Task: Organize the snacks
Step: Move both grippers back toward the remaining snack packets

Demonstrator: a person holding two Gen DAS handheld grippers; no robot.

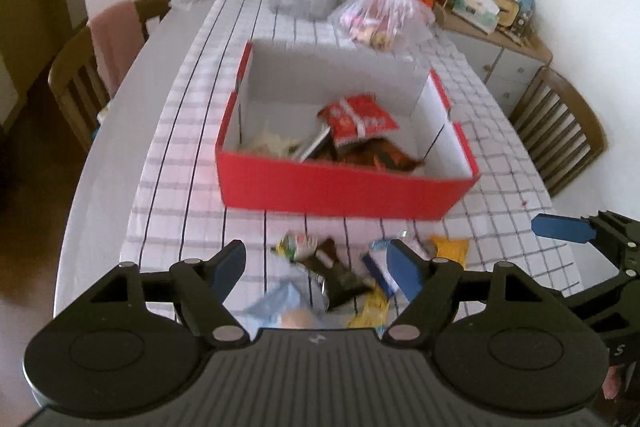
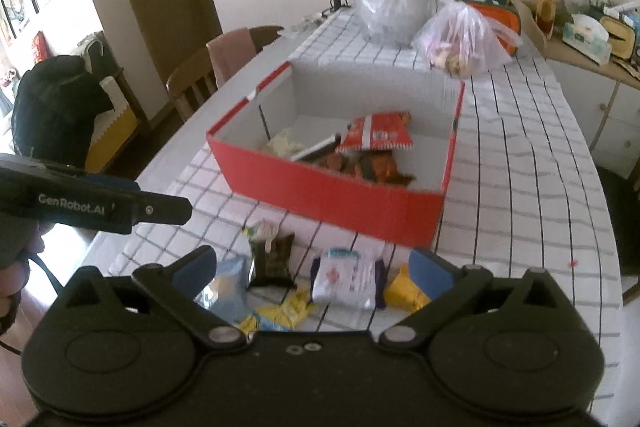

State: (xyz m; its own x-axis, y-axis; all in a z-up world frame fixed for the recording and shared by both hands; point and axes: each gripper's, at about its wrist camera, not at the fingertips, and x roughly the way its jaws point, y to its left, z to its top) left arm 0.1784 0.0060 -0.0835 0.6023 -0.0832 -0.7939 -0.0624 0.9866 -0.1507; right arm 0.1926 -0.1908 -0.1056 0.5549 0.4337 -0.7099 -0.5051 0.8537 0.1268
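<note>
Both the left hand-held gripper (image 1: 316, 267) and right hand-held gripper (image 2: 314, 273) gape wide and empty over loose snack packets (image 2: 344, 277) at the frame's bottom. The red box (image 2: 336, 195) sits mid-frame on the bench (image 2: 520, 187), just beyond them, seemingly to collect them.

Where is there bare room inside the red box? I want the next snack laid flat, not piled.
Free: the floor along the back wall and the right wall of the red box. Crowded: the front-left part, where the red packet lies over the brown packets, beside a pale packet.
</note>
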